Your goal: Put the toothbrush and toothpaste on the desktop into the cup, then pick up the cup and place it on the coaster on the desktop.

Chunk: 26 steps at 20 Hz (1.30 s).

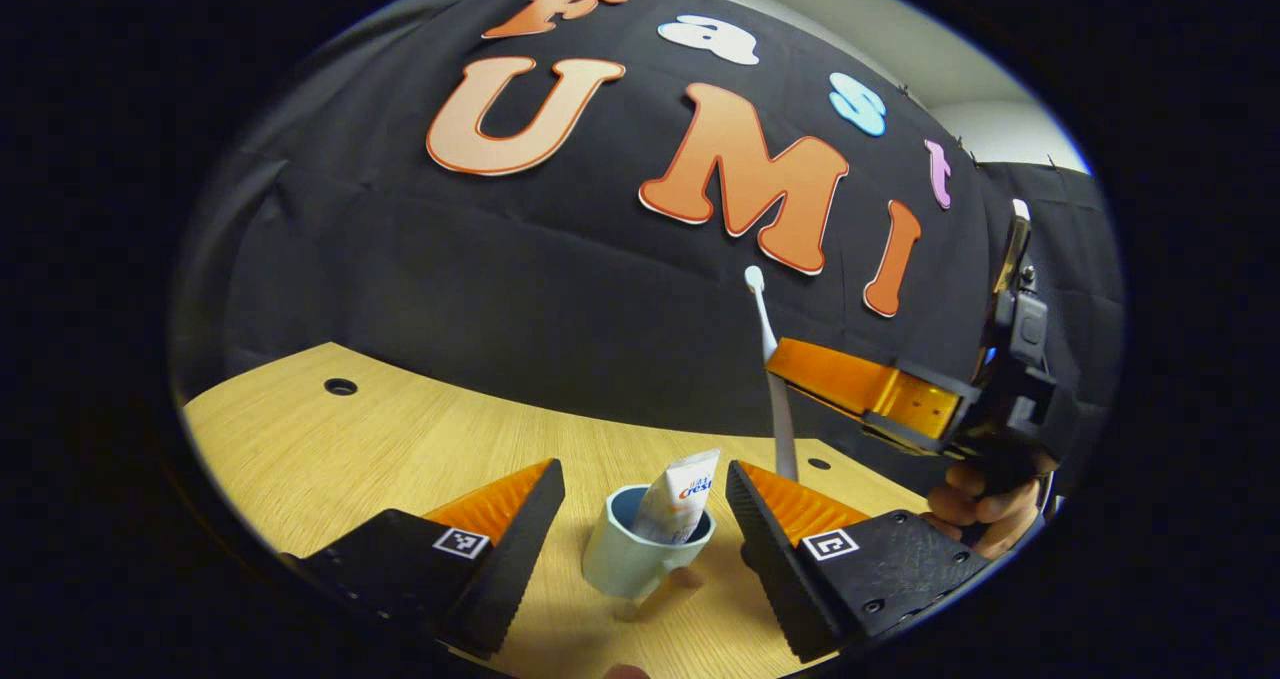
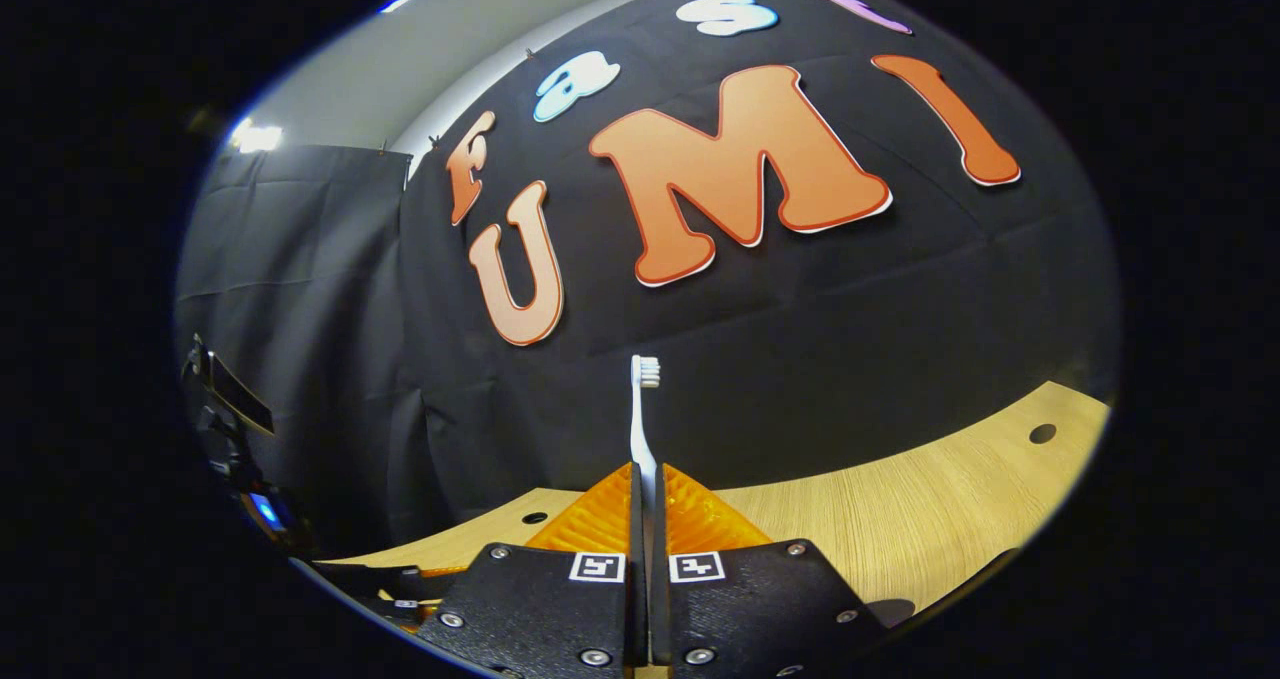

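Your right gripper is closed on the slim white plastic toothbrush, both ribbed fingers pressing its handle; the bristle head stands upright above the tips. In the left gripper view you see this gripper from the side, with your hand under it and the brush handle hanging down behind the cup.

Your left gripper is spread wide, holding nothing, one finger at each side of the pale blue ceramic cup. The white toothpaste tube, with a blue and red brand mark too small to read surely, leans inside the cup. The cup stands on the light wood-grain desktop.
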Available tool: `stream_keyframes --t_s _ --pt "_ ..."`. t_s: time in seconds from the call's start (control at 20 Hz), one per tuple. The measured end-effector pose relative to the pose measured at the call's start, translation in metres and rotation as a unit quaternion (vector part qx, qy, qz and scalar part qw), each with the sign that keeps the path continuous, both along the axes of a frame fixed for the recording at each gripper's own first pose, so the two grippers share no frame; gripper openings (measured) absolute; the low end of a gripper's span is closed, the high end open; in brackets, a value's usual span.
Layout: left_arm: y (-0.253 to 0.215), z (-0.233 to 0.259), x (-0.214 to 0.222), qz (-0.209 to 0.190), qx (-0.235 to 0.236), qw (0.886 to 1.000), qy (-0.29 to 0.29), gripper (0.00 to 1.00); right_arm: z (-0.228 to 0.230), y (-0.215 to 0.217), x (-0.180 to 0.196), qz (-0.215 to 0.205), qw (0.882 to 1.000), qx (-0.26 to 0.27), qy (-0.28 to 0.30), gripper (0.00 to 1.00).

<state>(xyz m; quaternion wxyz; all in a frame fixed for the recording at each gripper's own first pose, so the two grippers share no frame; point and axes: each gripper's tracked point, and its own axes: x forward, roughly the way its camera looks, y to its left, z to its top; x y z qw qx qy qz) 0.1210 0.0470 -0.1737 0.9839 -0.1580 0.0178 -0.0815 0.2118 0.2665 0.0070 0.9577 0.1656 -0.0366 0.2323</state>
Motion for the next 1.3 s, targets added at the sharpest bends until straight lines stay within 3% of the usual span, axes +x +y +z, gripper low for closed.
stream_keyframes --t_s 0.35,0.6,0.65,0.7,1.0,1.2,1.3 --pt "0.028 -0.015 -0.037 0.033 0.009 0.999 0.0 0.97 -0.022 0.024 0.022 0.004 1.0 0.024 -0.015 0.02" --pt "0.034 -0.042 -0.035 0.037 -0.01 0.999 0.027 0.97 -0.056 0.038 0.029 0.017 1.0 0.016 0.006 0.02" --pt "0.032 -0.047 -0.033 0.037 -0.009 0.999 0.034 0.97 -0.05 0.035 0.024 0.019 0.999 0.029 0.003 0.07" --pt "0.031 -0.052 -0.029 0.037 -0.008 0.998 0.04 0.97 -0.052 0.033 0.023 0.021 0.999 0.024 0.005 0.04" --pt "0.005 -0.054 -0.022 0.018 -0.003 0.999 0.049 0.97 -0.045 0.023 0.006 0.062 0.998 0.005 0.007 0.15" --pt "-0.019 -0.041 -0.018 0.008 0.044 0.997 0.056 0.97 -0.022 -0.01 -0.008 0.055 0.998 0.002 -0.007 0.27" --pt "-0.027 -0.04 -0.014 0.008 0.045 0.995 0.085 0.97 -0.017 -0.028 -0.017 0.044 0.999 -0.019 -0.01 0.31"
